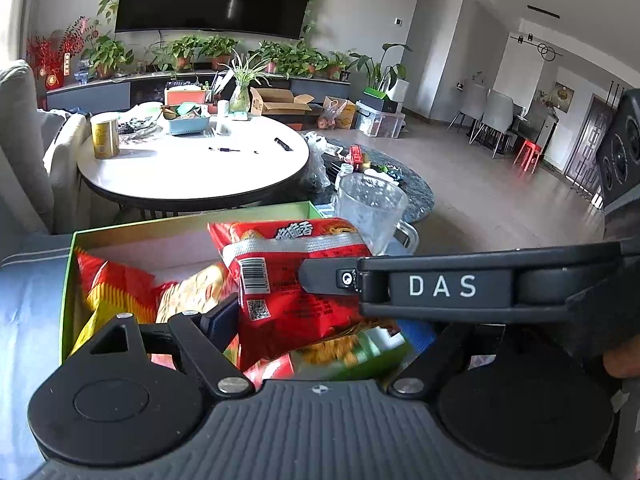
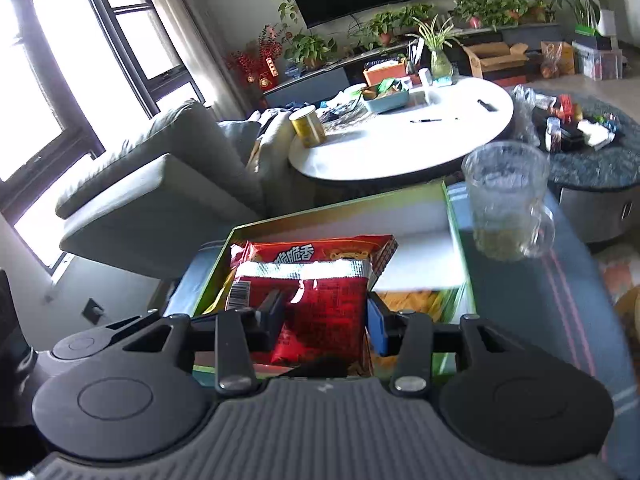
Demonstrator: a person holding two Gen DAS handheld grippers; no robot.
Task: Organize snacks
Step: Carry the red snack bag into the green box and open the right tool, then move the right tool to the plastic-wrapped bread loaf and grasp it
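Left wrist: green box on blue tabletop, white round table beyond.

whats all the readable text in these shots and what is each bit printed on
"DAS": white letters on the black right gripper crossing the left wrist view.
"脆香": white characters on the red snack bag, which the right gripper holds above the green box; a character before them is not clear.
Barcode digits, QR code and fine print on the bag's back: too small to read.
Gold can label: too blurred.
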